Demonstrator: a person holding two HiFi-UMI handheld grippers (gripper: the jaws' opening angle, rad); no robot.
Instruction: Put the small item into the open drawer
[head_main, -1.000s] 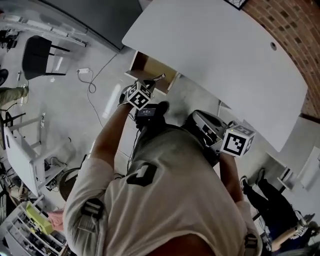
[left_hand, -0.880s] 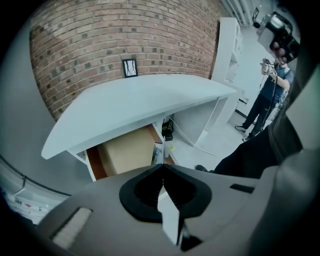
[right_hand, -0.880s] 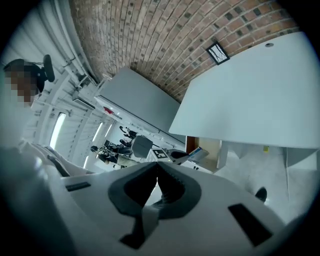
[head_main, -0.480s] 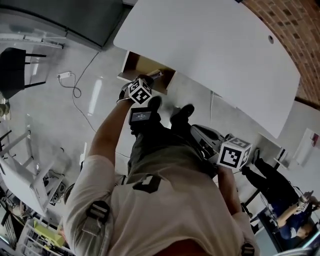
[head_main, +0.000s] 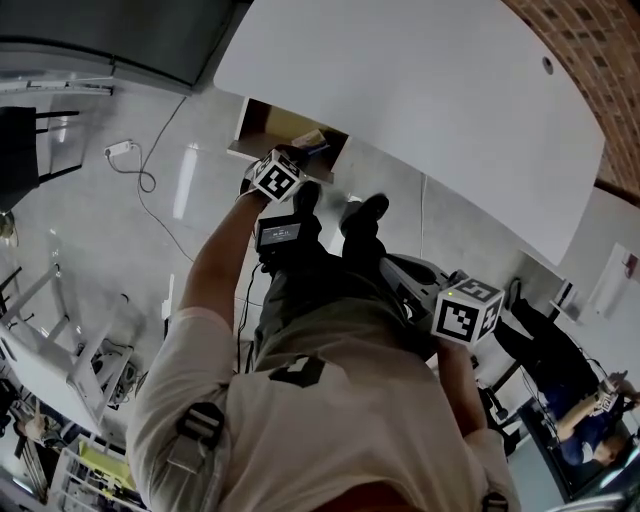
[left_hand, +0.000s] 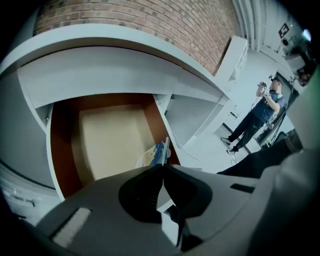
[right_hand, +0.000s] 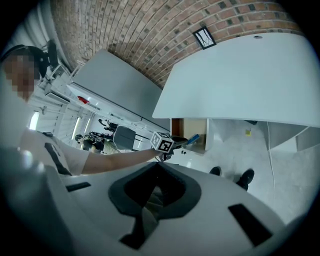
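Observation:
An open drawer (head_main: 262, 122) with a tan bottom (left_hand: 107, 140) hangs under the white table (head_main: 420, 90). My left gripper (head_main: 303, 152) is shut on a thin blue and white packet (left_hand: 160, 151), which sticks out of the closed tips (left_hand: 163, 166) above the drawer's right front corner. The right gripper view shows the same packet (right_hand: 193, 139) ahead of the left marker cube (right_hand: 163, 143), by the drawer (right_hand: 192, 129). My right gripper (head_main: 400, 268) hangs low at my right side, far from the drawer. Its jaws (right_hand: 159, 166) meet with nothing between them.
My black shoes (head_main: 362, 214) stand on the pale floor just before the drawer. A cable (head_main: 140, 178) trails on the floor at left, near a dark chair (head_main: 20, 140) and a white rack (head_main: 50, 335). Another person (left_hand: 261, 112) stands far off to the right.
My left gripper has come down and forward with the packet, closer over the drawer. The right gripper has sunk lower at my side.

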